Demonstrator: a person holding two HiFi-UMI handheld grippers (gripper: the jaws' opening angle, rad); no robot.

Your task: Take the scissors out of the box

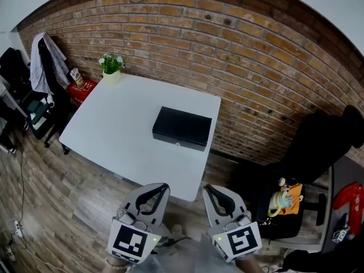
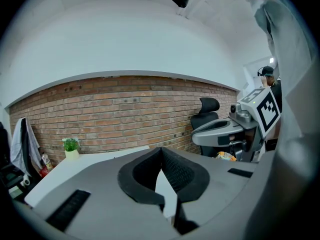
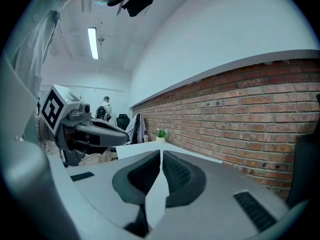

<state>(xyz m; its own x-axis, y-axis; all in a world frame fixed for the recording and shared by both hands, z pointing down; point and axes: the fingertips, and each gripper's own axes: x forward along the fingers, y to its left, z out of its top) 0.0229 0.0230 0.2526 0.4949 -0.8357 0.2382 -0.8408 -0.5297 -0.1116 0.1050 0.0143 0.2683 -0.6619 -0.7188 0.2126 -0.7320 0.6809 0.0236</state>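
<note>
— Where are my two grippers, and how do the fingers stand?

— Your left gripper (image 1: 163, 187) is at the bottom of the head view, a little left of centre. Your right gripper (image 1: 208, 190) is just beside it, and the two are apart. Both point up the frame toward the counter (image 1: 114, 129) and hang over the wood floor (image 1: 68, 198), short of the counter's near edge. In the left gripper view your fingers (image 2: 145, 171) are closed tip to tip on themselves. The right gripper view shows the same: those fingers (image 3: 176, 176) meet at their tips, with only a thin slit lower down.

— And the box?

— The black box (image 1: 182, 127) lies flat on the white counter, near the middle of the head view and in the counter's right half, close to its right edge. Its lid is down, with a small pale latch (image 1: 177, 144) on the side facing you. You cannot see the scissors in any view. The box is well apart from both your grippers.

— What else is around it?

— A small potted plant (image 1: 111, 66) stands at the counter's far left corner, against the brick wall (image 1: 239, 56). A black chair (image 1: 318, 147) stands at the right of the frame.
</note>
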